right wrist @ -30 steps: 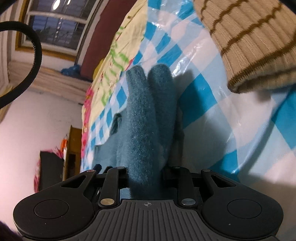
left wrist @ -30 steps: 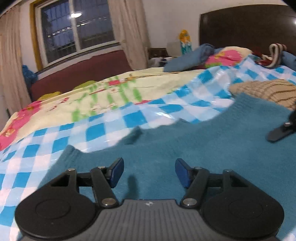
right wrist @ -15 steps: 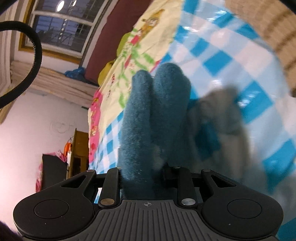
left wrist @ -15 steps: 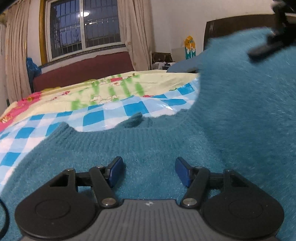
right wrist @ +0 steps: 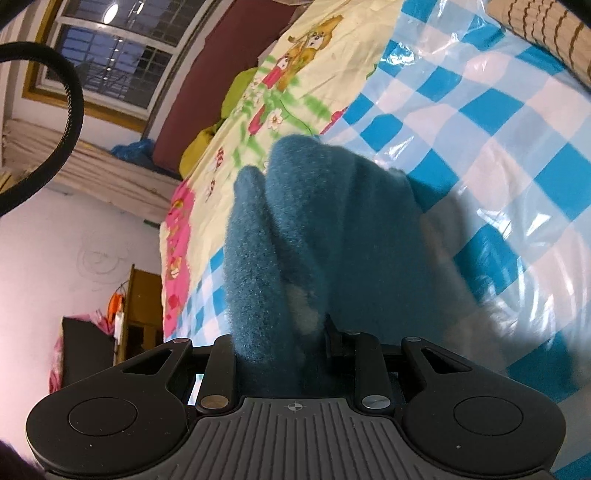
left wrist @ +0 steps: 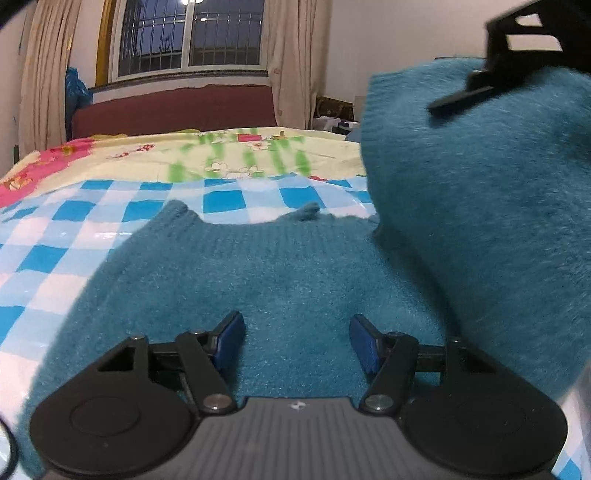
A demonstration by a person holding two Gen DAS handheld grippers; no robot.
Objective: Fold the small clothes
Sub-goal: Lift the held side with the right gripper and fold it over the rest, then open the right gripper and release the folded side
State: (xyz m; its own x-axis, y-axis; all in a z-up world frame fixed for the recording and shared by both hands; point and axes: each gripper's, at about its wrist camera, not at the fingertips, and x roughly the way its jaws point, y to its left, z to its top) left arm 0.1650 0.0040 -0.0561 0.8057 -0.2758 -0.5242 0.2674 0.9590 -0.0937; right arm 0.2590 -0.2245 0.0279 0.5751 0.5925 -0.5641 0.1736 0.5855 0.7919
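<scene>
A fuzzy teal sweater (left wrist: 288, 280) lies on the blue-and-white checked sheet (left wrist: 66, 236) of a bed. My left gripper (left wrist: 297, 338) hovers open just over the flat part of the sweater, its blue pads apart with only fabric beneath them. The right side of the sweater (left wrist: 480, 206) is lifted up in a big fold. My right gripper (right wrist: 280, 354) is shut on a bunched fold of the teal sweater (right wrist: 317, 236), which hides its fingertips. In the left wrist view the right gripper's black frame (left wrist: 517, 55) shows at the top right, above the raised fabric.
A yellow floral quilt (left wrist: 229, 155) covers the far part of the bed, with a dark red bench (left wrist: 173, 110) and a window (left wrist: 192, 33) behind. A beige striped knit (right wrist: 546, 37) lies at the top right of the checked sheet (right wrist: 480, 110). A wooden cabinet (right wrist: 136, 314) stands by the wall.
The right gripper has lifted its side of the sweater up and across, so the raised fold now fills the right of the left wrist view. The left gripper moved in over the sweater's body, still open.
</scene>
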